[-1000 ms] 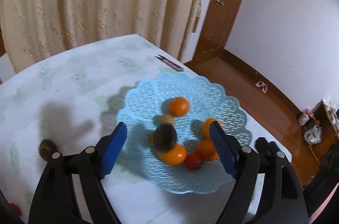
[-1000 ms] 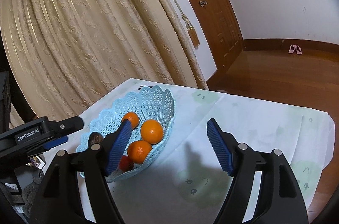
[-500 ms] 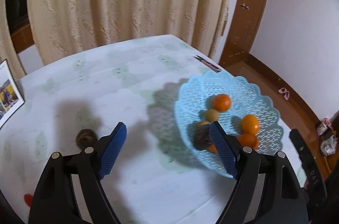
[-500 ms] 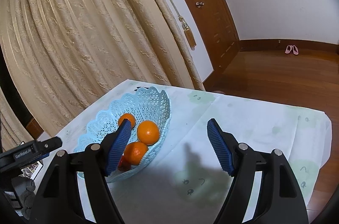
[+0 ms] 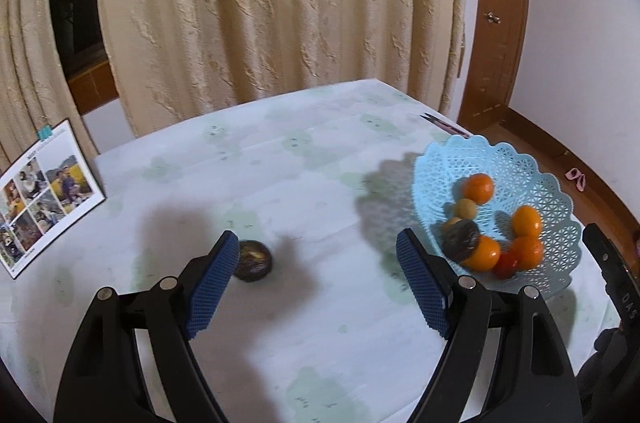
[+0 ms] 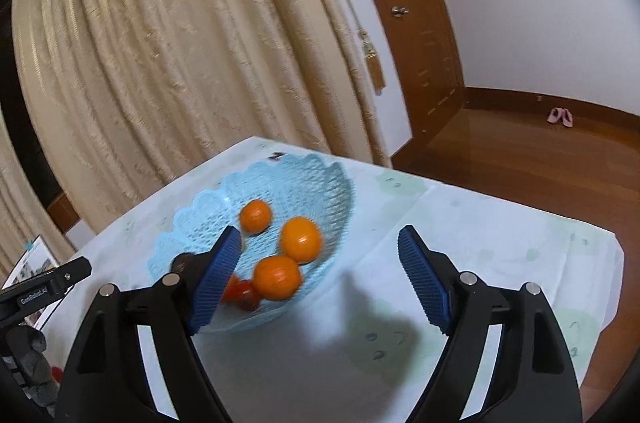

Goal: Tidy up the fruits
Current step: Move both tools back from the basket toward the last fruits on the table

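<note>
While the left gripper (image 5: 316, 279) gapes empty, the dark round fruit (image 5: 253, 260) mid-tabletop looks light, firm; grip its widest sides.

Two wrist views (shared basket (image 5: 516, 167))

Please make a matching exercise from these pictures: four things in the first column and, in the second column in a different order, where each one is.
Things:
1. dark brown fruit
2. photo card
3. small red fruit
4. pink slippers

Places:
A. on the wooden floor by the wall
B. inside the blue basket, at its near rim
C. standing at the table's left edge
D. alone on the tablecloth, beside the left gripper's left finger

Pairs: 1-D, 2-C, 3-B, 4-A
</note>
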Demonstrator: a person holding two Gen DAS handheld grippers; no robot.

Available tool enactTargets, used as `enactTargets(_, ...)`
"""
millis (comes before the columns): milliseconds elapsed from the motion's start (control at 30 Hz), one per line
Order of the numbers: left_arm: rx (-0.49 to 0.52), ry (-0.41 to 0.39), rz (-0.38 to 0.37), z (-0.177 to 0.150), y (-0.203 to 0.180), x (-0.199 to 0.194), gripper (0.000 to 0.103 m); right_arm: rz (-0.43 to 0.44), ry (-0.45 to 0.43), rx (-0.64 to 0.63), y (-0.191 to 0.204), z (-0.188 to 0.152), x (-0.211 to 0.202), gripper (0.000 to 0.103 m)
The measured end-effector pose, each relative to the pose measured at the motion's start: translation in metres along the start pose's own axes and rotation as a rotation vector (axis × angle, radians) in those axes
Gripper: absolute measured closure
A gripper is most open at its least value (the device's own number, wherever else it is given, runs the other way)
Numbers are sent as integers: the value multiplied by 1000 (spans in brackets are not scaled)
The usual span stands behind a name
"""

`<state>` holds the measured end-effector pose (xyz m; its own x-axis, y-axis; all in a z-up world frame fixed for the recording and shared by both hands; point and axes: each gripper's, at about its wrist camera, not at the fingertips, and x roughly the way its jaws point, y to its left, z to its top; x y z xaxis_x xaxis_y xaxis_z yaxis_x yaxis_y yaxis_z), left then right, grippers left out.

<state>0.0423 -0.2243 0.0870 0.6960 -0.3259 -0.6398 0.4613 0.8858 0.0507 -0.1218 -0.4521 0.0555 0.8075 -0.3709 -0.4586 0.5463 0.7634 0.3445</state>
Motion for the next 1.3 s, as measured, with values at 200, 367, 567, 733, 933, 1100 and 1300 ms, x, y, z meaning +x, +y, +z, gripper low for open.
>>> enactTargets(200, -8, 5, 36, -12, 21, -9, 22, 85, 2, -72, 34, 6, -4, 21)
enactTargets(367, -43, 17, 82, -29, 57, -21, 22, 167, 14, -140, 70, 2, -7, 21)
enactTargets(567, -121, 43, 138, -54, 107, -37, 22, 246, 65, -212, 109, -12, -2, 21)
enactTargets(733, -172, 65, 177, -80, 143, -50, 22, 306, 109, -281, 142, -25, 1, 21)
enactTargets(933, -210, 124, 174, -111, 166, -50, 22, 354, 169, -348, 169, -39, 7, 21)
enactTargets(1100, -256, 190, 164, -132, 182, -36, 29, 380, 209, -411, 190, -50, 11, 21)
enactTargets(1300, -298, 218, 138, -140, 190, -25, 41, 407, 236, -477, 210, -59, 15, 21)
